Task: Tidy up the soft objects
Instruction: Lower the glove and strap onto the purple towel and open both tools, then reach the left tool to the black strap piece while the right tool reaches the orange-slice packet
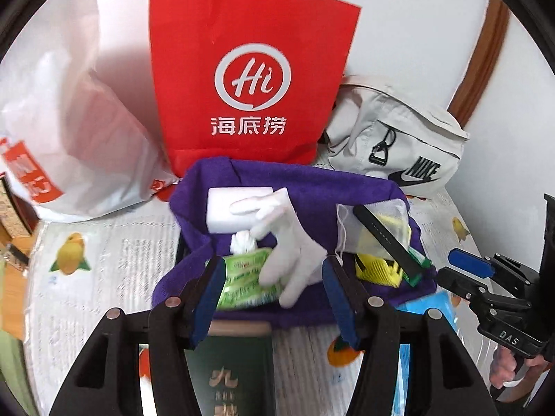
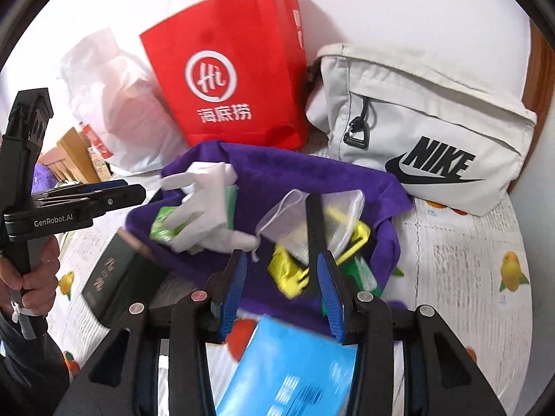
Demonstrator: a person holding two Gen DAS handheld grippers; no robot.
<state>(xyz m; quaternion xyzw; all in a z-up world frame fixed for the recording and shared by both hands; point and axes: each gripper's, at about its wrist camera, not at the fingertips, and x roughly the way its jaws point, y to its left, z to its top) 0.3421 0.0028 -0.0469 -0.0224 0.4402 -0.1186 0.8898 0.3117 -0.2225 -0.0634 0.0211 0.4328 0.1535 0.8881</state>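
Observation:
A purple cloth lies on the table with a pile on it: a white glove, a green wipes pack, a white sponge block, a mesh pouch and yellow clips. My left gripper is open, its fingers on either side of the wipes pack and glove. My right gripper is open over the yellow clips and a black strip. Each gripper also shows in the other's view: the right and the left.
A red paper bag stands behind the cloth, a white plastic bag at its left, a grey Nike pouch at its right. A dark green box and a blue packet lie at the front.

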